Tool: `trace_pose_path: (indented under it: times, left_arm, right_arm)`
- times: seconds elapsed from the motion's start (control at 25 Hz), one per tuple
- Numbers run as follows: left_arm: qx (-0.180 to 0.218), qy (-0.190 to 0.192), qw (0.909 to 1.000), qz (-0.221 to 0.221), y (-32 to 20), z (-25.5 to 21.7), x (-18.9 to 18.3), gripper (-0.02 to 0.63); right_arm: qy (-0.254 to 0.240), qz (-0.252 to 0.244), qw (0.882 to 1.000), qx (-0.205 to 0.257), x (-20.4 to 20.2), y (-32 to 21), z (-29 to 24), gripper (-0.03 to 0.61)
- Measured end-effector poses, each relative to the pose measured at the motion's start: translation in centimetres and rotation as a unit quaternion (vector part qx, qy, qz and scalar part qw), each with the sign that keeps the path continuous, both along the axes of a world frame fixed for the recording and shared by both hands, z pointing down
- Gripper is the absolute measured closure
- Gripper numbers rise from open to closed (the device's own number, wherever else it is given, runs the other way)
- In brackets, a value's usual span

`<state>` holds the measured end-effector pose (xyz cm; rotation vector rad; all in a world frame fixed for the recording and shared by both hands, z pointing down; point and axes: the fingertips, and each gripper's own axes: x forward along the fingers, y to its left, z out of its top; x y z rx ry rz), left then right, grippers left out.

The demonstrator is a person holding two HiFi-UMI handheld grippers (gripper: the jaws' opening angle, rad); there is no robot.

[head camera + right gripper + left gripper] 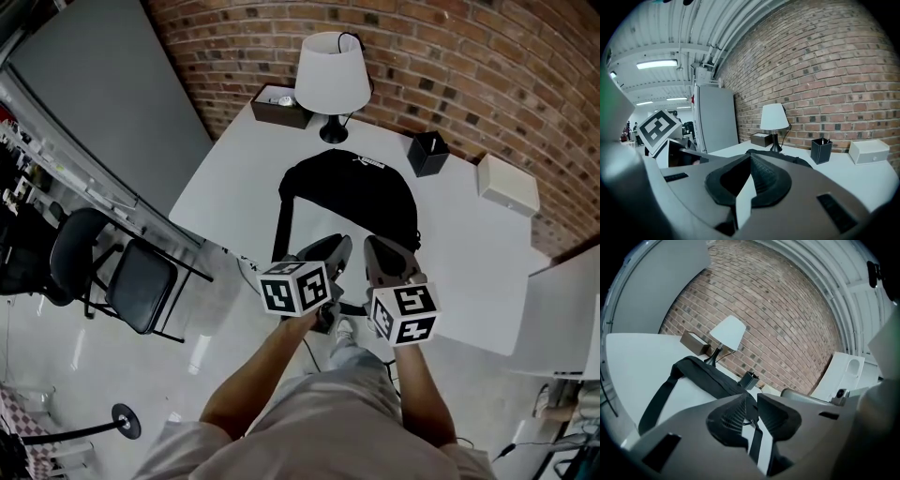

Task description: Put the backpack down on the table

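The black backpack (352, 192) lies flat on the white table (469, 253), one strap (283, 230) trailing toward the front edge. Both grippers hover side by side above that edge, short of the bag. My left gripper (339, 246) has a narrow gap between its pads. In the left gripper view (752, 401) a thin black strap (754, 439) with a small ring shows through that gap, and white table shows beside it. The backpack (703, 373) lies beyond. My right gripper (377, 246) is shut with nothing in it; its pads meet (750, 159) in front of the backpack (787, 159).
A white lamp (330, 75), a brown box (281, 105), a black pen cup (428, 153) and a white box (508, 185) stand along the brick wall behind the bag. Black chairs (141, 281) stand on the floor to the left.
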<state>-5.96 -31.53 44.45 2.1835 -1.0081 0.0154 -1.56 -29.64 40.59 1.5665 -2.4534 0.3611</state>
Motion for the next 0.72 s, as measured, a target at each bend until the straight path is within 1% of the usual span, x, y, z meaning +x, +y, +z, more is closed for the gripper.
trace_pose_path:
  times: [0.32,0.52,0.72]
  left_arm:
    - [0.062,-0.061,0.9961,0.017,3.7,-1.9,-0.9,0.568]
    - [0.088,-0.083,0.9923,0.025,5.5,-2.9,-1.2,0.589]
    - [0.104,-0.093,0.9895,0.036,6.6,-3.6,-1.1,0.595]
  right_arm:
    - [-0.001,-0.003,1.000,0.001,-1.6,3.3,-0.8,0.577]
    - [-0.005,-0.015,1.000,-0.001,-2.5,5.1,-1.2,0.578]
    - [-0.003,-0.004,1.000,0.003,-2.3,6.1,-1.8,0.578]
